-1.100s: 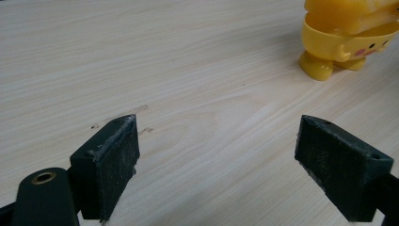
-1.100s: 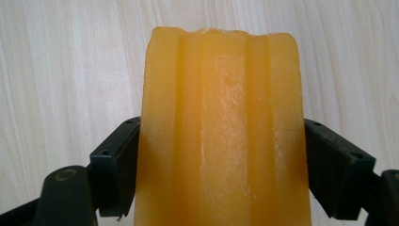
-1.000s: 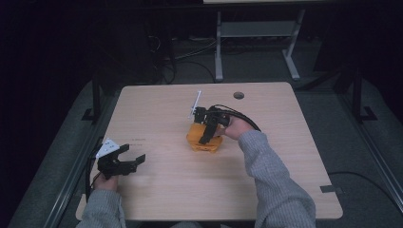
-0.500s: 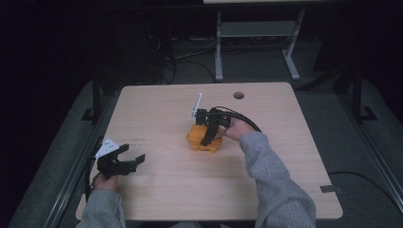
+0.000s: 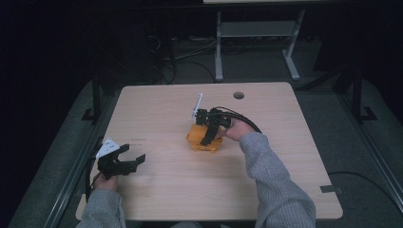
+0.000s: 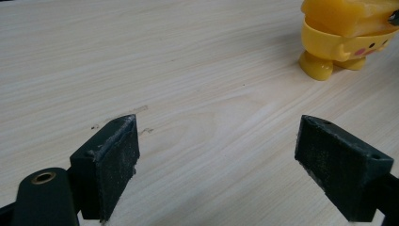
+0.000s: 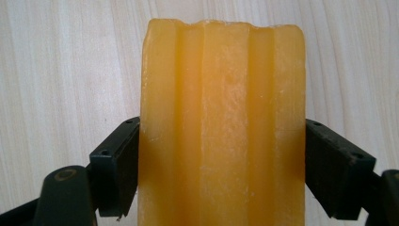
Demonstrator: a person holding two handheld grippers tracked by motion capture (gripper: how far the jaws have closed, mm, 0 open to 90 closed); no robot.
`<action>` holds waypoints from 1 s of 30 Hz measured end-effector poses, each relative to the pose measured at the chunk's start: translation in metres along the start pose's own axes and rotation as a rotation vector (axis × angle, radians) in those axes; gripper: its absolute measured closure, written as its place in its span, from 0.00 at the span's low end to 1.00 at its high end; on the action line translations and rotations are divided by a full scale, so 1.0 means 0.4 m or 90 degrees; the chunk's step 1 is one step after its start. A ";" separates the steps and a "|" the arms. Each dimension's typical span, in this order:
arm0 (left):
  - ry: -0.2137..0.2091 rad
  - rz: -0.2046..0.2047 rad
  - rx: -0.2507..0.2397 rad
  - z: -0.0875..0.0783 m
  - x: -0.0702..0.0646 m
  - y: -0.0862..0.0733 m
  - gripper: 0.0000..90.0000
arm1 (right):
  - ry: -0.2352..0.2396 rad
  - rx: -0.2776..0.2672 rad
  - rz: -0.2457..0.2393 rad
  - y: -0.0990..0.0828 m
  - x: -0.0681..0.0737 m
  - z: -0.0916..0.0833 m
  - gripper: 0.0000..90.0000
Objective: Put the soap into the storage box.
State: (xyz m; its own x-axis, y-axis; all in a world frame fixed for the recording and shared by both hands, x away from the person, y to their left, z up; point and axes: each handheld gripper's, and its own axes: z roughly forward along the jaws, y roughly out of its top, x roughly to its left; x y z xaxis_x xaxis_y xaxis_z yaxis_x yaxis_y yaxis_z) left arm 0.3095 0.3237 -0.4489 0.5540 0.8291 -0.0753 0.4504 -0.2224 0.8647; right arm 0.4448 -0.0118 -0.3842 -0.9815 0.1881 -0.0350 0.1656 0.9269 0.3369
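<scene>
An amber ribbed block [image 7: 221, 94] stands between the two jaws of my right gripper [image 7: 221, 169], which press on both of its sides. In the left gripper view the block [image 6: 348, 14] sits on top of a yellow holder [image 6: 329, 52] with small feet and a pink-cheeked face. From above, this orange-yellow pair [image 5: 196, 140] rests at the table's middle with the right gripper [image 5: 206, 138] down on it. My left gripper [image 5: 134, 153] hovers low near the front left edge, open and empty, its pads [image 6: 117, 160] wide apart.
The wooden table [image 5: 285, 180] has a round cable hole [image 5: 238, 95] near its far edge. A black cable [image 5: 242, 118] loops from the right gripper. A metal stand [image 5: 256, 33] is on the floor beyond the table.
The right gripper has sunk slightly over the yellow object. The left gripper has stayed where it was, still open.
</scene>
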 end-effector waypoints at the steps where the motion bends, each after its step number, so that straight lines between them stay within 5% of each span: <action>1: 0.000 0.000 0.001 0.000 0.000 0.000 0.15 | 0.000 0.000 -0.001 0.000 0.000 0.000 0.23; 30: -0.001 0.000 0.001 0.000 0.000 0.000 0.15 | -0.010 0.002 0.011 -0.001 0.007 0.006 0.20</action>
State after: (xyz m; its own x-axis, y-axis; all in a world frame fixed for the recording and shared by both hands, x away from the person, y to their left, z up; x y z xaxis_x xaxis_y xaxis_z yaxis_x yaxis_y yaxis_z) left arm 0.3095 0.3235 -0.4488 0.5550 0.8284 -0.0752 0.4510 -0.2237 0.8640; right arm 0.4421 -0.0109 -0.3867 -0.9767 0.2099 -0.0445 0.1833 0.9243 0.3348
